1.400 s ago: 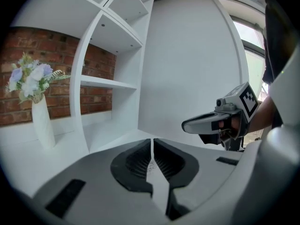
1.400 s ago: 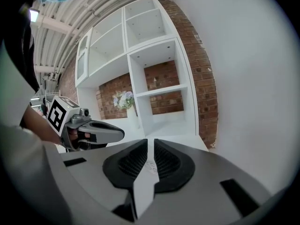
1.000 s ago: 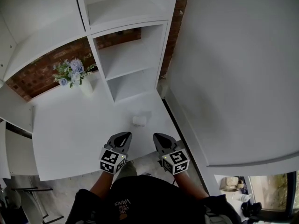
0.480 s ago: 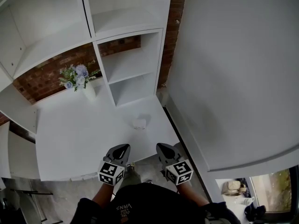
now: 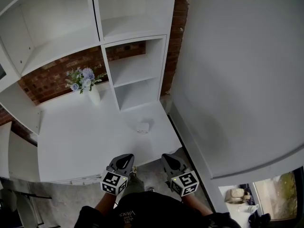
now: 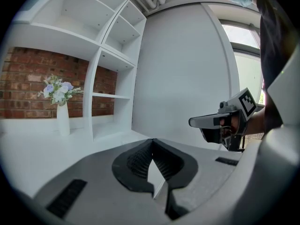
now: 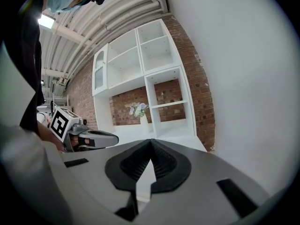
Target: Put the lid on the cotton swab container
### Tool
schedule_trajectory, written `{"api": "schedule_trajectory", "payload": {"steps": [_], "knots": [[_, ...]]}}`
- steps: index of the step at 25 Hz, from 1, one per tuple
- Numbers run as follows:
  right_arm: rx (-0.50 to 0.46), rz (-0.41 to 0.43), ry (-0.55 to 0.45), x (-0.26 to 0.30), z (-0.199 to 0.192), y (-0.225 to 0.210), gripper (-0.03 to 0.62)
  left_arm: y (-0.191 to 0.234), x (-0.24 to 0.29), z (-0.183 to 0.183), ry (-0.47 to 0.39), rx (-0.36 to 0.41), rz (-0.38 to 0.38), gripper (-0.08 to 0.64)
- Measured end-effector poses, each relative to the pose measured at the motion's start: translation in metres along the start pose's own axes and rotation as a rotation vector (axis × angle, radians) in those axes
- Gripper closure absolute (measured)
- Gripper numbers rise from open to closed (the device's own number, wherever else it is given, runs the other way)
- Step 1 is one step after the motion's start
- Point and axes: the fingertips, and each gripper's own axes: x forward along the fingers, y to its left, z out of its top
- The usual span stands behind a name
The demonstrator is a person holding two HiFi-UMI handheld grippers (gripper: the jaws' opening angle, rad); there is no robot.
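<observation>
Presently, step: I am holding the left gripper (image 5: 123, 159) and right gripper (image 5: 169, 159) off the tabletop's (image 5: 71, 141) near edge, well apart from the cotton swab container (image 5: 142, 127). This is fitting an approach or a finished job alike.
Container: one, sitting before the shelf unit (image 5: 135, 65); lid too small to tell.
Grippers: two, both hanging closed, empty.
Next: calling for a closer look at the lid.
</observation>
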Motion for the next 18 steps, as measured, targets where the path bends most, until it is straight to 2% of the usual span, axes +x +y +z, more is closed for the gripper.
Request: {"api": "schedule_trajectory", "payload": {"steps": [10,18], "knots": [[-0.012,0.012,-0.002,-0.015,-0.006,0.013,0.592,-0.021,-0.017,-0.01,0.019,0.003,-0.016,0.552],[-0.03,0.021,-0.017,-0.018,0.0,0.018,0.594,-0.025,-0.02,-0.006,-0.002,0.011,-0.018,0.554]]}}
